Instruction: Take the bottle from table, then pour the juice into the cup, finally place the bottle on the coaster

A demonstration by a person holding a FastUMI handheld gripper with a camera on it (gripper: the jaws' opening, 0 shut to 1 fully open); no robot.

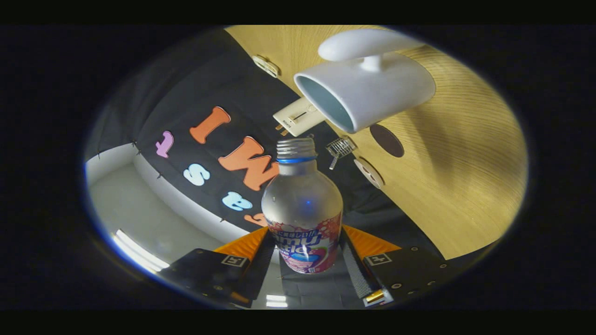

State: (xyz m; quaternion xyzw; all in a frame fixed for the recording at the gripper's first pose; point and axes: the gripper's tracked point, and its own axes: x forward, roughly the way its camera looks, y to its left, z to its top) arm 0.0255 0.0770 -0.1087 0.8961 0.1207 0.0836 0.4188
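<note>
My gripper (pixel 305 253) is shut on the labelled lower part of a clear plastic bottle (pixel 301 204), one finger on each side. The whole view is rolled over, so the bottle is tilted. Its uncapped threaded neck (pixel 296 148) with a blue ring points towards the white cup (pixel 372 88), whose mouth lies just beyond the neck. The cup stands on the wooden table (pixel 465 163), handle turned away from the bottle. A dark round coaster (pixel 386 140) lies on the table next to the cup. I cannot make out any juice in the bottle or any stream.
A white plug-like block (pixel 298 118) lies at the table's edge behind the cup. A small wire piece (pixel 341 148) and two pale round discs (pixel 369 172) (pixel 265 65) also sit along that edge. Black cloth wall and a pale floor lie beyond the bottle.
</note>
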